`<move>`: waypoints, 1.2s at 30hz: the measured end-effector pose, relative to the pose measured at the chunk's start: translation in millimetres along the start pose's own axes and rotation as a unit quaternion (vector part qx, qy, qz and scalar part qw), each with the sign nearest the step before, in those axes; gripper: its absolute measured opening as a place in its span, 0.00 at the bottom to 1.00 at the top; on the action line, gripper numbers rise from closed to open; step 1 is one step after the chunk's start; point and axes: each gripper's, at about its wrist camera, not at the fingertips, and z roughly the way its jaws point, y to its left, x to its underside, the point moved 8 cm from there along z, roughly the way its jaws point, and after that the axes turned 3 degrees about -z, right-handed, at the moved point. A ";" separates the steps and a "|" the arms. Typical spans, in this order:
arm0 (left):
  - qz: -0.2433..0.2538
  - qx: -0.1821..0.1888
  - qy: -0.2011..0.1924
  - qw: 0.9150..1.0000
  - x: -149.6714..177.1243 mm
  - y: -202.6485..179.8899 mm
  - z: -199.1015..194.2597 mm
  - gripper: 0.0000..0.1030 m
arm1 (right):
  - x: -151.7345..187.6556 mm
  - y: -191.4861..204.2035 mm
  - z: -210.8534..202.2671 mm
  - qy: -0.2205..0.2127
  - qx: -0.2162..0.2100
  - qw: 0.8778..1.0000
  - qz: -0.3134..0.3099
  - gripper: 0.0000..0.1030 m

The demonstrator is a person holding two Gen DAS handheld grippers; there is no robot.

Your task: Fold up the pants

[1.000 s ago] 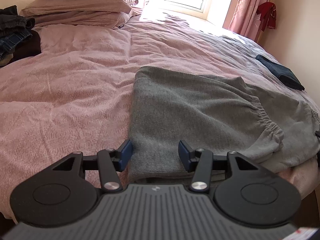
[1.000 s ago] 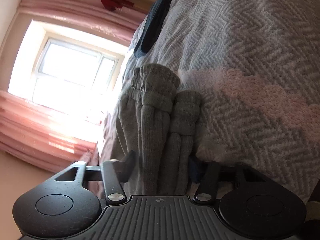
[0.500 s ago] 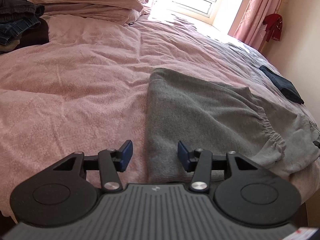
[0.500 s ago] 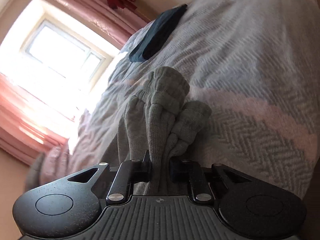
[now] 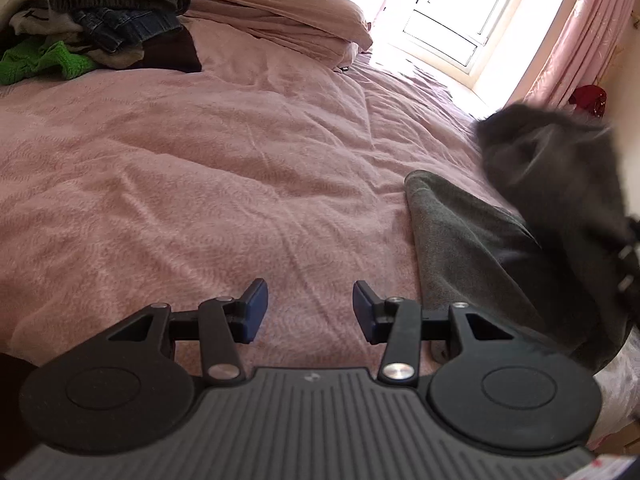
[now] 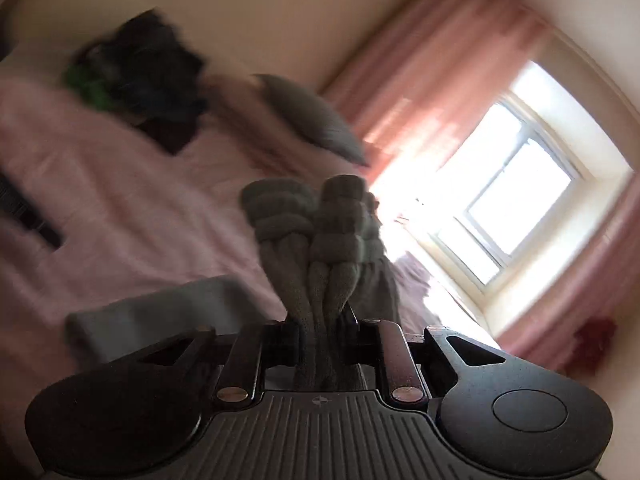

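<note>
Two views are on record. Left wrist view: the left gripper [image 5: 310, 310] stands parted and empty over the pink textured bedspread [image 5: 200, 184], its blue pads [image 5: 256, 306] closing on nothing. Its jaws have just been narrowing slightly, with no cloth between them. The grey knit pants [image 5: 472, 256] lie just beside it, toward the frame's right edge, partly folded on the bedspread. A dark, blurred mass of the same garment [image 5: 552, 168] is raised above the flat part, evidently the portion being carried over. A heap of dark, denim and green clothing [image 5: 100, 28] sits well apart at the bed's head, beside the stacked pink pillows [image 5: 288, 20].

Right wrist view: the right gripper [image 6: 322, 344] is clenched on the bunched ribbed cuffs of the grey knit pants [image 6: 316, 224], both cuffs standing up past the fingertips. Its jaws have just been closing onto this cloth and then easing a little. The frame is blurred. A grey cushion [image 6: 312, 120] and a bright window [image 6: 516, 200] lie beyond.

Assessment: the step in hand appears to be bringing the cuff end across the laid portion. To do it well, the right grip should hold both cuffs together until they sit square on the lower layer. The left gripper is best placed on the fold line to pin the base layer against dragging. Release should follow only once the edges align.
</note>
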 end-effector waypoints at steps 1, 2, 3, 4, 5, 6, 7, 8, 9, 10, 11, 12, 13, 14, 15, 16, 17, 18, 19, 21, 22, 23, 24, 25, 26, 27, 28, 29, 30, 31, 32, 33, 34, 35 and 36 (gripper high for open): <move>-0.003 0.003 0.002 1.000 1.5 1.9 -1.2 0.40 | 10.0 42.2 16.5 0.021 -0.037 0.998 -0.047 0.14; -0.003 0.005 0.003 1.000 2.6 3.0 -2.3 0.40 | 22.8 74.4 27.8 0.047 -0.062 0.993 -0.086 0.14; -0.003 0.008 0.003 1.000 3.9 3.2 -3.6 0.40 | 34.8 96.3 35.1 0.060 -0.063 0.990 -0.111 0.14; -0.001 0.011 0.003 1.000 5.2 3.4 -5.0 0.40 | 46.1 108.0 39.5 0.055 -0.039 0.989 -0.132 0.14; 0.002 0.013 0.003 1.000 6.6 3.7 -5.7 0.40 | 50.0 111.1 39.3 0.050 -0.028 0.988 -0.142 0.14; 0.003 0.014 0.005 1.000 8.0 3.7 -5.1 0.40 | 49.6 109.2 39.4 0.049 -0.029 0.989 -0.140 0.14; 0.003 0.013 0.007 1.000 9.2 3.2 -3.6 0.40 | 46.2 105.2 39.3 0.046 -0.031 0.990 -0.131 0.15; 0.003 0.013 0.009 1.000 10.6 2.1 -2.6 0.40 | 43.2 101.0 39.5 0.040 -0.032 0.991 -0.123 0.16; 0.003 0.014 0.011 1.000 11.4 -0.1 -1.0 0.40 | 41.0 99.4 40.0 0.038 -0.037 0.992 -0.116 0.19; 0.003 0.016 0.012 1.000 12.1 -2.8 -0.5 0.40 | 41.4 101.6 42.8 0.047 -0.055 0.992 -0.108 0.33; 0.003 0.022 0.014 1.000 12.8 -7.1 -0.9 0.40 | 43.8 103.1 44.9 0.056 -0.061 0.991 -0.105 0.33; 0.003 0.030 0.014 0.999 13.5 -11.3 -2.6 0.40 | 43.3 105.2 40.6 0.059 -0.057 0.990 -0.110 0.33; 0.003 0.038 0.014 0.999 14.4 -15.2 -4.7 0.40 | 39.7 103.5 34.9 0.057 -0.057 0.991 -0.107 0.35; 0.005 0.043 0.015 0.999 15.9 -19.1 -6.4 0.40 | 35.1 97.1 29.1 0.052 -0.061 0.993 -0.084 0.40; 0.007 0.046 0.018 0.999 17.8 -22.9 -7.4 0.41 | 30.8 87.7 22.4 0.047 -0.069 0.995 -0.049 0.45; 0.010 0.047 0.021 0.999 19.9 -26.1 -8.2 0.40 | 25.0 70.7 13.8 0.037 -0.086 0.996 -0.002 0.56; 0.012 0.048 0.024 0.998 21.8 -29.9 -9.0 0.40 | 23.5 60.5 5.1 0.027 -0.100 0.994 0.036 0.62; 0.015 0.053 0.027 0.998 23.5 -34.7 -10.5 0.40 | 24.2 47.8 -3.2 0.024 -0.108 0.991 0.077 0.63; 0.017 0.062 0.028 0.998 25.0 -40.7 -12.5 0.40 | 29.7 33.5 -9.4 0.030 -0.105 0.987 0.118 0.63; 0.022 0.083 0.031 0.996 28.2 -55.8 -16.8 0.41 | 48.8 2.0 -19.9 0.048 -0.089 0.973 0.206 0.62; 0.027 0.094 0.033 0.995 30.5 -64.8 -18.3 0.41 | 60.6 -12.7 -25.4 0.059 -0.078 0.963 0.251 0.61; 0.032 0.104 0.035 0.993 32.8 -73.8 -19.3 0.41 | 73.9 -25.9 -31.6 0.068 -0.066 0.951 0.293 0.54; 0.038 0.113 0.036 0.992 34.5 -82.4 -19.6 0.41 | 86.8 -35.6 -42.1 0.079 -0.057 0.936 0.337 0.50; 0.044 0.122 0.037 0.991 36.5 -91.6 -19.0 0.42 | 101.8 -48.0 -45.4 0.095 -0.046 0.920 0.378 0.42; 0.048 0.128 0.039 0.990 38.3 -100.1 -17.7 0.42 | 117.8 -57.1 -51.9 0.107 -0.038 0.902 0.417 0.35; 0.050 0.133 0.041 0.989 39.8 -107.0 -16.0 0.42 | 134.9 -66.5 -58.4 0.119 -0.036 0.880 0.459 0.33; 0.049 0.138 0.043 0.988 40.6 -114.1 -13.9 0.42 | 147.0 -71.9 -61.0 0.129 -0.037 0.859 0.493 0.30; 0.047 0.141 0.046 0.988 41.1 -120.0 -11.8 0.42 | 157.2 -73.7 -59.6 0.134 -0.038 0.843 0.520 0.29; 0.045 0.145 0.046 0.987 40.8 -125.6 -9.5 0.43 | 171.0 -78.4 -66.6 0.132 -0.040 0.822 0.553 0.28; 0.045 0.145 0.046 0.987 40.4 -129.6 -7.6 0.44 | 178.9 -81.3 -71.0 0.131 -0.046 0.805 0.577 0.28; 0.049 0.139 0.044 0.988 40.1 -133.3 -5.3 0.44 | 183.3 -83.0 -71.6 0.131 -0.051 0.793 0.593 0.28; 0.054 0.132 0.042 0.989 39.4 -136.1 -3.7 0.44 | 185.8 -85.3 -72.7 0.128 -0.049 0.787 0.601 0.28; 0.060 0.126 0.040 0.989 38.7 -138.7 -1.8 0.44 | 186.8 -87.9 -76.7 0.126 -0.047 0.787 0.602 0.28; 0.064 0.120 0.041 0.990 38.1 -140.6 0.2 0.44 | 186.3 -89.2 -78.0 0.125 -0.046 0.790 0.598 0.28; 0.067 0.115 0.042 0.990 38.0 -142.2 1.7 0.44 | 185.5 -90.6 -78.2 0.124 -0.045 0.794 0.594 0.28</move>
